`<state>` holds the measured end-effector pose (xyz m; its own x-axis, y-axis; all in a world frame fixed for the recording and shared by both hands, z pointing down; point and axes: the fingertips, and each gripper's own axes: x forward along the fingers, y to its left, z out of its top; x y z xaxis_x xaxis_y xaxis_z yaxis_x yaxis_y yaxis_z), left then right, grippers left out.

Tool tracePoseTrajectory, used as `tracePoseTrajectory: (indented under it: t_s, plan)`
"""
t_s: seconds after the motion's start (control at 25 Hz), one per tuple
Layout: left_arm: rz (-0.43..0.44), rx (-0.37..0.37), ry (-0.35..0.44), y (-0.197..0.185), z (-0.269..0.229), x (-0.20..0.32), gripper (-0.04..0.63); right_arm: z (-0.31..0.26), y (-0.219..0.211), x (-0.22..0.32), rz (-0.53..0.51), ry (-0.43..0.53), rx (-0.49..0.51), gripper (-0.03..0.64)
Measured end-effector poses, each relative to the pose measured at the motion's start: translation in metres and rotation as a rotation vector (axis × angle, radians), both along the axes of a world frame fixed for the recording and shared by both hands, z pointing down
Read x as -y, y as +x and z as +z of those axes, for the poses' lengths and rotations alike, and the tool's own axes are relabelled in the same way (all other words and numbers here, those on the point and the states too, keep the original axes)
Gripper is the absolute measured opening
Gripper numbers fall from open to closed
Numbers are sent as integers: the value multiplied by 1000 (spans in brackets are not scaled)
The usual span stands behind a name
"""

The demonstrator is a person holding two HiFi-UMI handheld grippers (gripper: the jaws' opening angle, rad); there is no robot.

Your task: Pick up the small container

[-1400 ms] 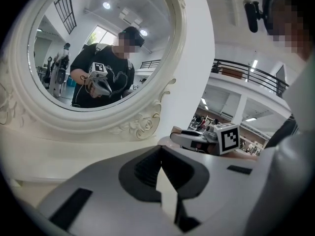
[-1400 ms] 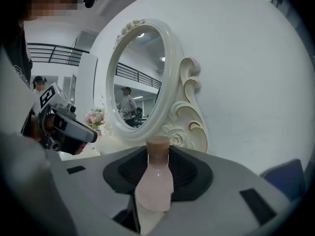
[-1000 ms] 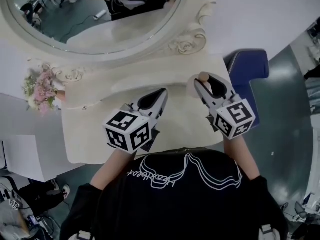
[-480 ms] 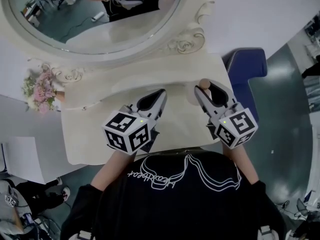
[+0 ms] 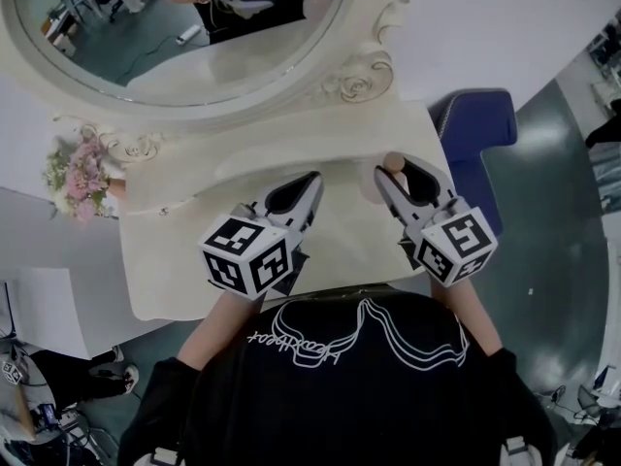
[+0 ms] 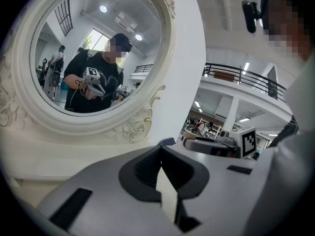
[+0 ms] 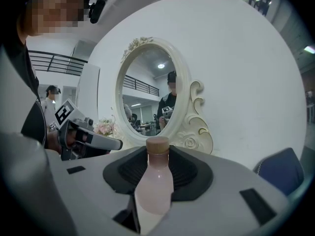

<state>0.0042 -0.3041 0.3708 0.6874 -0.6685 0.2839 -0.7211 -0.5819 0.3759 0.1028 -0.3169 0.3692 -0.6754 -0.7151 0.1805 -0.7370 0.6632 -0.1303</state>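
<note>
Right gripper (image 5: 398, 173) clamped on small pink bottle (image 7: 154, 178); bottle upright between jaws, tan cap up, over right end of cream table (image 5: 194, 221). Left gripper (image 6: 162, 173) clenched, jaws together, nothing in them, over table middle, well apart from right one. Oval mirror (image 5: 175, 17) behind, pink flowers (image 5: 76, 175) at table's left, blue chair (image 5: 480, 129) at right

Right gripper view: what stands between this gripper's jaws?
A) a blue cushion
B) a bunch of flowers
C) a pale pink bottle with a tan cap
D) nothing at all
C: in the right gripper view the bottle, pale pink with a tan cap, stands upright between the jaws of the right gripper, which are closed on it.
</note>
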Motion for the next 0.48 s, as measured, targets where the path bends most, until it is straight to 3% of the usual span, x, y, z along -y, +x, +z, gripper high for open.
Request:
tracePoseTrajectory:
  t_s: [0.48]
  plan:
    - [7,11,3,5,0,-2,2,1,5,0,8,-8,1,140]
